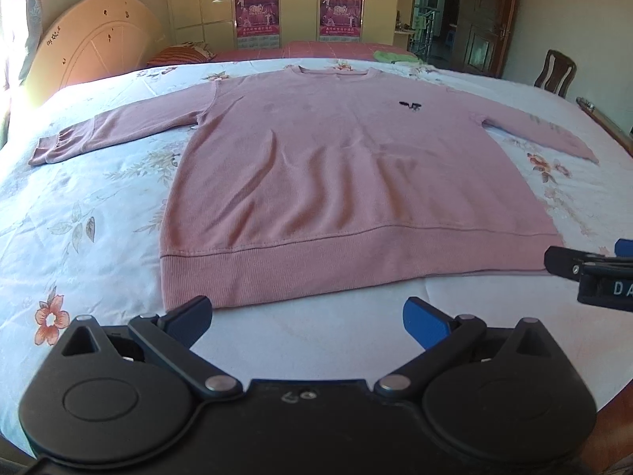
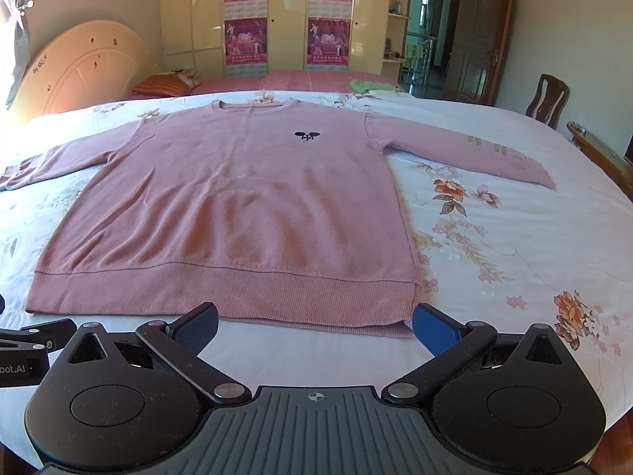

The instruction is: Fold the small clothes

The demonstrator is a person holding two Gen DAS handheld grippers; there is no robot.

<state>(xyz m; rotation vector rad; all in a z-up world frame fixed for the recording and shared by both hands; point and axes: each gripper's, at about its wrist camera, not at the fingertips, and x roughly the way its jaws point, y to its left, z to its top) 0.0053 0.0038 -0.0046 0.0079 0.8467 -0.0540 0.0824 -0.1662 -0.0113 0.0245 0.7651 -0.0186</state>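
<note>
We hold the left gripper (image 1: 308, 318) and right gripper (image 2: 315, 326) spread and empty just short of the ribbed hem of the flat pink knit long-sleeved sweater (image 2: 237, 206), which runs up-frame to its collar.

Strong daylight floods in from the left, past the headboard (image 1: 91, 43), blowing out that edge. The bed (image 1: 99, 206) is bright with soft shadows. Fisheye curvature bends both views, and dark vignetting fills the corners.

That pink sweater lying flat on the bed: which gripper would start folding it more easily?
Probably the right gripper: open, at the sweater hem's corner, with the sleeve on its side. The left gripper, open too, sits similarly near the other corner, so it's close.
</note>
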